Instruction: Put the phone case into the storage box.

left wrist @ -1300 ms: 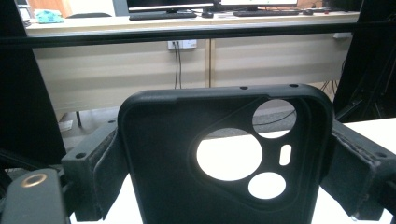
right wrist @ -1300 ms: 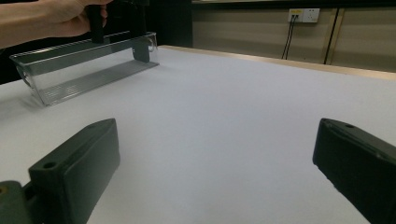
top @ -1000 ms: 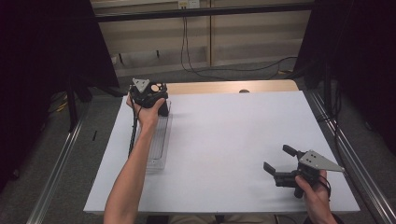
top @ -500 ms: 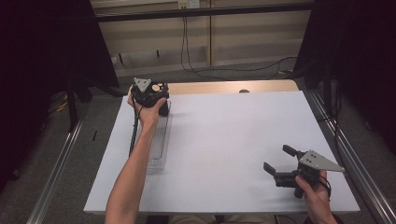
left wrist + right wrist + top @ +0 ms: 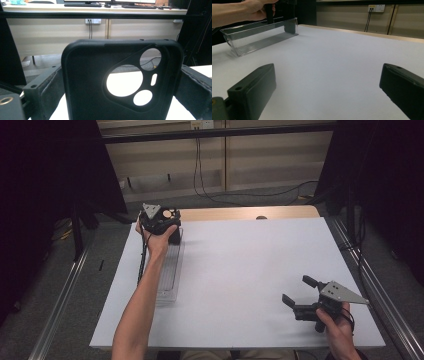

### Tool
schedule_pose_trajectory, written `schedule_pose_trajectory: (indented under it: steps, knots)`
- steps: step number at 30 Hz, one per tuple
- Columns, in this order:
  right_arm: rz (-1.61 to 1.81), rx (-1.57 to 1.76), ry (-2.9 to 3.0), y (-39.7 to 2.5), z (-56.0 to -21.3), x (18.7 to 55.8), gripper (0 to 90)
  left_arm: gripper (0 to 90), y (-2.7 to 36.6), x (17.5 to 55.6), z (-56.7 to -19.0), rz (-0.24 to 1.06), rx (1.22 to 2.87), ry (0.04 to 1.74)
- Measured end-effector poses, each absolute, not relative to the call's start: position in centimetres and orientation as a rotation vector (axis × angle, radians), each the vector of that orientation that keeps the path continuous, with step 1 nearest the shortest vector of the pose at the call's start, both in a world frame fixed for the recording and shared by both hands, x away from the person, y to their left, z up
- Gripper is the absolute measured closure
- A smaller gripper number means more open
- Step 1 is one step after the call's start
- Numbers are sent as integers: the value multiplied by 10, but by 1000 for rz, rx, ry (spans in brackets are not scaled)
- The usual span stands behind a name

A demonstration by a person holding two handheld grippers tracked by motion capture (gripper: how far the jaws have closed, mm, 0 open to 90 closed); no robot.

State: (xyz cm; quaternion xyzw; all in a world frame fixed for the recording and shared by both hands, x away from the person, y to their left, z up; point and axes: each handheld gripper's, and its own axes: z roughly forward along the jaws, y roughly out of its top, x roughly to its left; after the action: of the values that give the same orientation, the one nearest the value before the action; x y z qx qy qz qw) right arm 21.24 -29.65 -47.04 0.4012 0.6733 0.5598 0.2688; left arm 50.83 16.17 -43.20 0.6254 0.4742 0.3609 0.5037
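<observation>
The left gripper (image 5: 172,236) clamped a black phone case (image 5: 120,82) by its side edges, over the clear tray's (image 5: 169,270) far end; light, flexible, probably grippy rubber. The right gripper (image 5: 299,292) sat wide, holding nothing

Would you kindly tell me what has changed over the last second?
Very little. The left gripper edged slightly toward the table's far end, clamped throughout on the black phone case above the clear tray. The right gripper stayed put, open over the white table.
</observation>
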Motion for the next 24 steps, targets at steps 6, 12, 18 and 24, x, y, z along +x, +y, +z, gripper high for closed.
schedule_pose_trajectory:
  steps: [6, 12, 18, 24]
  knots:
    - [1512, 1079, 1820, -296, -470, 213, 2, 28, 163, 507, -429, 855, 1518, 1123]
    - [1511, 1078, 1820, -296, -470, 212, 2, 10, 167, 504, -426, 841, 1534, 1106]
    - [1512, 1081, 1818, -296, -470, 212, 2, 8, 171, 502, -422, 831, 1545, 1113]
    - [1510, 1085, 1817, -295, -470, 212, 2, 11, 174, 499, -420, 802, 1540, 1090]
